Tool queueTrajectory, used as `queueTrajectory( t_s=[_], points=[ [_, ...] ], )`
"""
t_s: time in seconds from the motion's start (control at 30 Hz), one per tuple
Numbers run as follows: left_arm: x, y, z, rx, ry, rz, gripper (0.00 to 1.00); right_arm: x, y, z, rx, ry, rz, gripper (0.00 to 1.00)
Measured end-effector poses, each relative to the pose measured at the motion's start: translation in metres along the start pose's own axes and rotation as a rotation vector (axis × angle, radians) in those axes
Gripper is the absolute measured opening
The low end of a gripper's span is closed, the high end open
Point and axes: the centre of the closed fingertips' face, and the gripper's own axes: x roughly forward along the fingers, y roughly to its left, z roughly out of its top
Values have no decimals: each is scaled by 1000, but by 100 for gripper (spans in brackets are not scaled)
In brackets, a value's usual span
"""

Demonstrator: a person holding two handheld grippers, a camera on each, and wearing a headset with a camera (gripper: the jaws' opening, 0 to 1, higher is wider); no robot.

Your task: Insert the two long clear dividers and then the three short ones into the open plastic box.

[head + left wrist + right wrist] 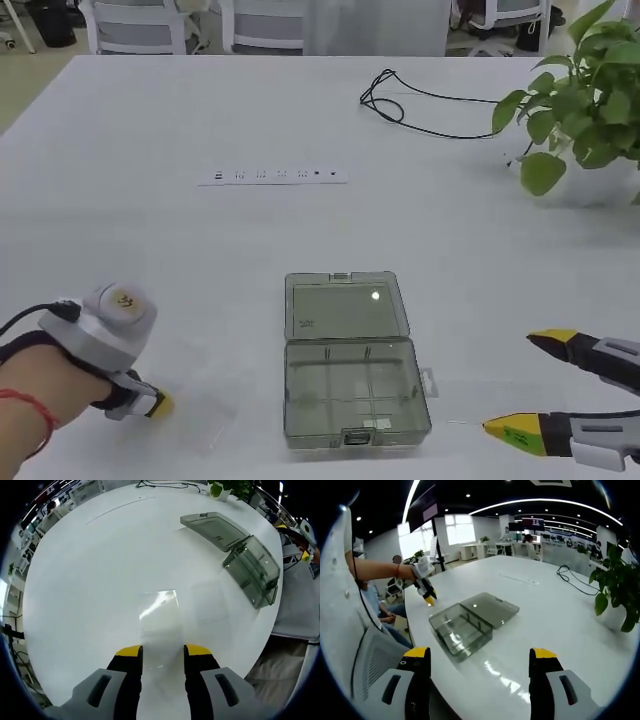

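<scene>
The open clear plastic box (350, 360) lies near the table's front edge, lid (345, 308) flat behind the base (356, 395). Faint partition lines show inside the base. A hand holds my left gripper (158, 404) to the box's left, low over the table. Its jaws (163, 651) stand a little apart, and a clear divider (160, 611) lies flat just ahead of them. Another faint clear piece (210, 602) lies beside it, nearer the box (245, 555). My right gripper (530, 385) is wide open and empty, right of the box (470, 620).
A white power strip (282, 176) lies mid-table, a black cable (420, 105) loops at the back right, and a potted plant (580, 100) stands at the right edge. Chairs line the far side. The table's front edge runs just below the box.
</scene>
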Motion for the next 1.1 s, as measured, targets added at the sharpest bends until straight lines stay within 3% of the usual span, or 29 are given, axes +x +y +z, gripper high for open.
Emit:
queueTrajectory(
  t_s=[0.53,0.8,0.93,1.1],
  points=[
    [-2,-3,2,-40,-57,-9,31,1,-1,2,-12,3,5,81],
    [-5,-12,0,-82,-93,-32,30,0,1,4,-17,6,5,81],
    [-7,-15,1,-112,-121,-50,30,0,3,6,-19,6,6,80],
    [-15,-24,11,-176,-193,-87,30,1,4,8,-23,5,7,80]
  ],
)
